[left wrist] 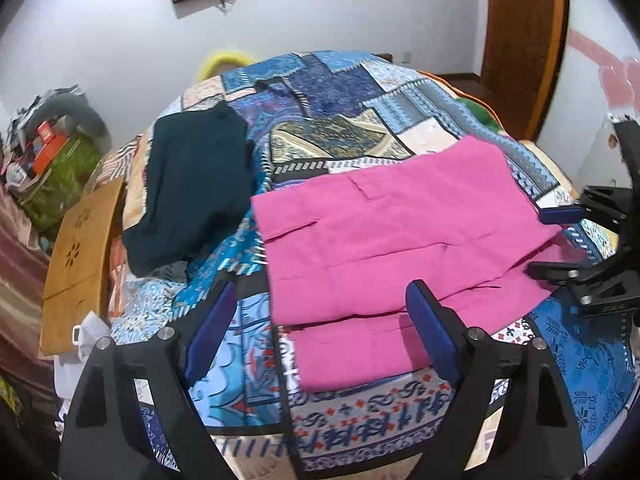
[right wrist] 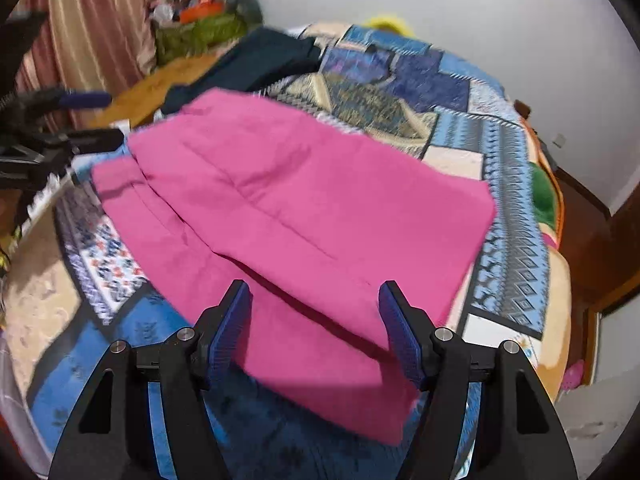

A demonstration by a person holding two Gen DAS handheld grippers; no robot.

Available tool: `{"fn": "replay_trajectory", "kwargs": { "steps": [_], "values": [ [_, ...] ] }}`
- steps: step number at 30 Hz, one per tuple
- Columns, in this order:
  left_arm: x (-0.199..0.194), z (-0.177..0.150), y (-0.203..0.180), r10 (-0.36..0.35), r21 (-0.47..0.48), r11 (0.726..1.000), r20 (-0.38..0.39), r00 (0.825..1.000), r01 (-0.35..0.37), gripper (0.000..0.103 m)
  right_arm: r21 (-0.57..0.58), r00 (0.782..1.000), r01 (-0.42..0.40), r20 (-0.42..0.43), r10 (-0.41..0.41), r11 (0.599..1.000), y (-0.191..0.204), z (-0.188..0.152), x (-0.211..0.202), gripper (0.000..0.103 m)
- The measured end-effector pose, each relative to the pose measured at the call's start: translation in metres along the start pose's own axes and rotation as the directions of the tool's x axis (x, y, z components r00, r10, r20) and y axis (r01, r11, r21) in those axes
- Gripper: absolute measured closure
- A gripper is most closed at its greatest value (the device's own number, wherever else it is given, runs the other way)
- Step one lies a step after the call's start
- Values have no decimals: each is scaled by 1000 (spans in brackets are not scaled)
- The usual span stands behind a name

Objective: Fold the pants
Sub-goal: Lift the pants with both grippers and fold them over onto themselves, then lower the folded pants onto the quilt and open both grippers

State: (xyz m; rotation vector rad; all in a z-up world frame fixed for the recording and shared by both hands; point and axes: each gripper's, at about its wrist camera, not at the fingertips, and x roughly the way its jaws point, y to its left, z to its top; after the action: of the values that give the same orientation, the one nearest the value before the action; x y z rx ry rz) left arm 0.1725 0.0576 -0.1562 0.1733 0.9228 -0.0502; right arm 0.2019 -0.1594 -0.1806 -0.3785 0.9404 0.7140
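Pink pants (left wrist: pixel 400 232) lie folded in layers on the patchwork bedspread (left wrist: pixel 340 92). My left gripper (left wrist: pixel 320 292) hovers open over their near left corner, one blue pad over the cloth and the other over the quilt. At the right edge of this view my right gripper (left wrist: pixel 548 242) shows, open at the pants' right side. In the right wrist view, which is slightly blurred, the pants (right wrist: pixel 288 208) spread ahead of my right gripper (right wrist: pixel 314 290). Its jaws stand apart above the near folded edge, with no pad pressing the cloth. The left gripper (right wrist: pixel 96 119) is at far left, open.
A dark teal garment (left wrist: pixel 192 188) lies folded on the bed left of the pants. A wooden board (left wrist: pixel 80 264) and a green bag of clutter (left wrist: pixel 56 176) stand beside the bed on the left. A brown door frame (left wrist: pixel 524 40) is at back right, a striped curtain (right wrist: pixel 92 20) on the far side.
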Motion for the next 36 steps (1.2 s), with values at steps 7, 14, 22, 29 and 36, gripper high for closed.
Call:
{"fn": "replay_trajectory", "kwargs": {
  "steps": [7, 14, 22, 29, 36],
  "values": [
    [20, 2, -33, -34, 119, 992, -41, 999, 39, 16, -34, 1000, -14, 17, 15, 999, 2, 12, 8, 52],
    [38, 4, -57, -38, 200, 979, -65, 997, 50, 15, -7, 997, -73, 26, 73, 997, 3, 16, 17, 94],
    [44, 11, -69, -36, 233, 971, -68, 997, 51, 16, 66, 984, -78, 165, 66, 995, -7, 22, -16, 99],
    [35, 12, -72, 1, 245, 970, -40, 999, 9, 66, 79, 977, -88, 202, 71, 993, -10, 21, -33, 99],
    [10, 6, -71, -40, 221, 974, 8, 999, 37, 90, 59, 977, -93, 200, 79, 994, 2, 6, -43, 99]
  ]
}}
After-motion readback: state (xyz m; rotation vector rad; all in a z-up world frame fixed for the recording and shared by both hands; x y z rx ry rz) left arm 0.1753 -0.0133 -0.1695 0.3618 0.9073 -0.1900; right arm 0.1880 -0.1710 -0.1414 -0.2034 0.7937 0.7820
